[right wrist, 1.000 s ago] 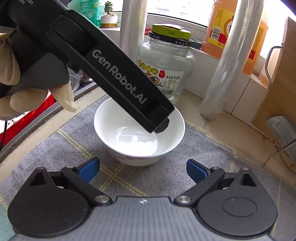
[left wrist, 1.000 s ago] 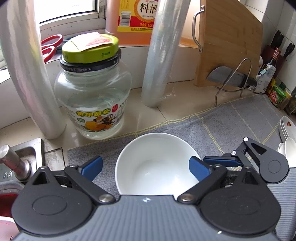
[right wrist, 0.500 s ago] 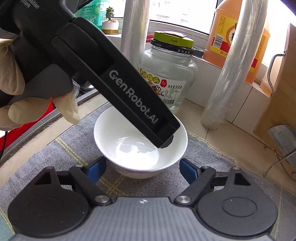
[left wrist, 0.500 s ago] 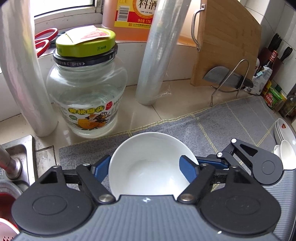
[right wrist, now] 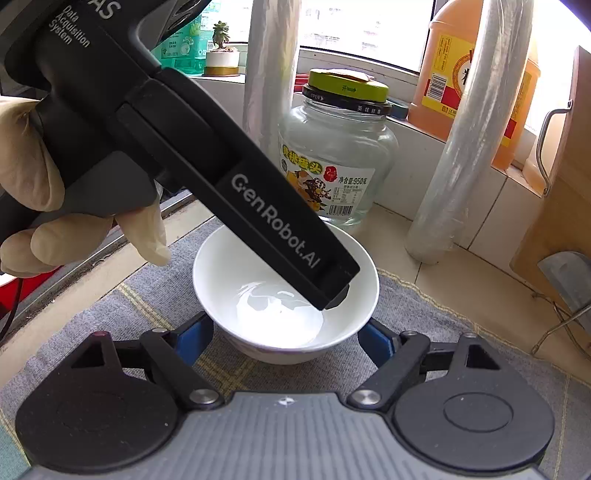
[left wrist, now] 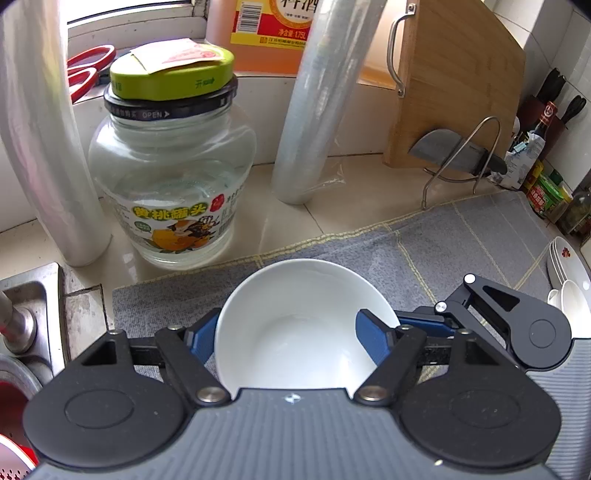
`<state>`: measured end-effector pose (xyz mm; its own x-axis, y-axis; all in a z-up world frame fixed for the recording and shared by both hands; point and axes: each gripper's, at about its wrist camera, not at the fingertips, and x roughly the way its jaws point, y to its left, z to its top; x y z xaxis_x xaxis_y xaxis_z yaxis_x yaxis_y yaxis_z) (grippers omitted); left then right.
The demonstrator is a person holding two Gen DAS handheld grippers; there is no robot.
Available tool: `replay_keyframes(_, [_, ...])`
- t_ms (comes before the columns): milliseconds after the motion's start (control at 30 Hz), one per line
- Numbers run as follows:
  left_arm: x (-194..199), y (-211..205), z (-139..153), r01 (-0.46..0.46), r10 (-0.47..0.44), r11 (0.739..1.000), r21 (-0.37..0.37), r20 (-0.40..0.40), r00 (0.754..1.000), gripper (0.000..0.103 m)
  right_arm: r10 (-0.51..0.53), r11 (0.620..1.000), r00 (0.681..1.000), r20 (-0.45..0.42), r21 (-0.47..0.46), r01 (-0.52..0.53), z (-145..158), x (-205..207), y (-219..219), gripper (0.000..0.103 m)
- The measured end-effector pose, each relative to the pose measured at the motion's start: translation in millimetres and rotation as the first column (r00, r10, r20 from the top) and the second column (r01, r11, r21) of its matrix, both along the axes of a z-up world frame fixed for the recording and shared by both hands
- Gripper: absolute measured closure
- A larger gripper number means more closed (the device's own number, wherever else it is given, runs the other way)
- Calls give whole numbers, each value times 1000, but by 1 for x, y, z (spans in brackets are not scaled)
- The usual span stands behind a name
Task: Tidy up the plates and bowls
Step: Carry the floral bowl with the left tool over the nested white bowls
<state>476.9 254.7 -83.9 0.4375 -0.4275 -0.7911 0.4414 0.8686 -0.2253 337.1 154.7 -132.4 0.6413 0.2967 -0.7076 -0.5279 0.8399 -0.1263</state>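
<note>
White bowl [left wrist: 295, 325] sits between closing left gripper [left wrist: 293, 336] pads (on mat).

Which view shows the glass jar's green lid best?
Left wrist. The glass jar stands unblocked, and its green lid shows from above with a paper tag lying on top. The right wrist view shows the jar farther off, its lid nearly edge-on, and the left gripper's black body covers part of the label.

The left gripper's body [right wrist: 236, 192] hides part of the white bowl's [right wrist: 221, 273] inside; the orange bottle [left wrist: 266, 33] is cut off at the top edge.
</note>
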Motion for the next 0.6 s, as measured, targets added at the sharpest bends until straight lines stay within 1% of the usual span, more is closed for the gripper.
replay_keyframes(267, [-5, 0, 5, 13, -12, 1000, -17, 8, 1000, 27, -13, 1000, 1000, -18, -1, 13, 2, 1, -1, 15])
replay_keyframes(600, [-27, -2, 20, 20, -19, 999, -37, 25, 999, 27, -14, 1000, 1000, -5, -11, 14, 16, -19, -6, 15])
